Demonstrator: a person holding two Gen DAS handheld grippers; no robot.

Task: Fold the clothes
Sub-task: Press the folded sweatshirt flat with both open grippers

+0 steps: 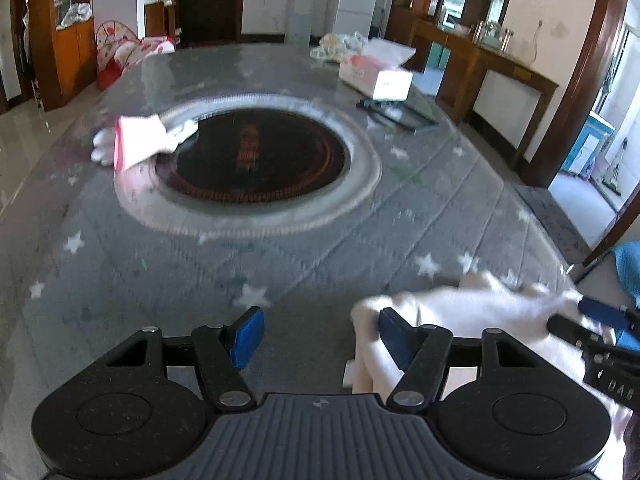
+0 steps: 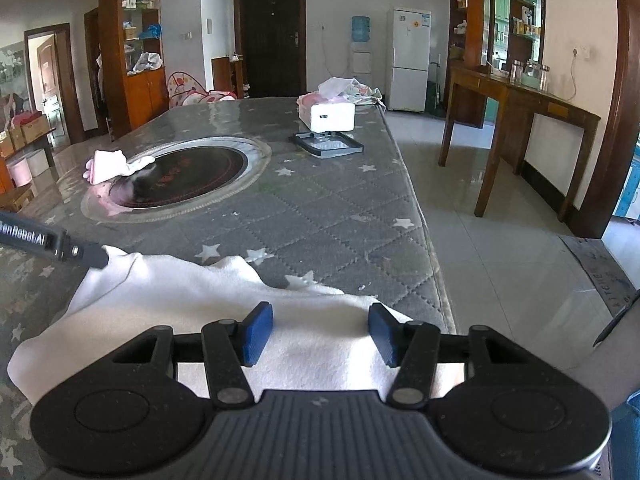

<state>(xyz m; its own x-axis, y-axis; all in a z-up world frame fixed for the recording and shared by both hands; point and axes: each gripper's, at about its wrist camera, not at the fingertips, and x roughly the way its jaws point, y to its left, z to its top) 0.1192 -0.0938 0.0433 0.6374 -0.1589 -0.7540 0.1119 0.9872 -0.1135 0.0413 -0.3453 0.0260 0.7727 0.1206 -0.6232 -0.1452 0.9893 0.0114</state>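
A white garment (image 2: 224, 312) lies spread on the grey star-patterned table cover (image 2: 320, 216) at the near edge. My right gripper (image 2: 320, 332) is open just above the garment's near part, pads apart with cloth showing between them. My left gripper (image 1: 320, 336) is open at the garment's left edge; the cloth (image 1: 460, 312) lies by its right pad. The left gripper's body (image 2: 52, 242) shows at the far left of the right wrist view. A folded pink-and-white garment (image 2: 112, 166) lies at the left rim of the round dark inset.
A round dark inset with a silver ring (image 2: 188, 176) sits mid-table. A white box (image 2: 332, 114), a black tray (image 2: 328, 145) and a bundle of cloth (image 2: 352, 90) stand at the far end. The table's right edge drops to tiled floor (image 2: 500, 248). A wooden side table (image 2: 520, 112) stands right.
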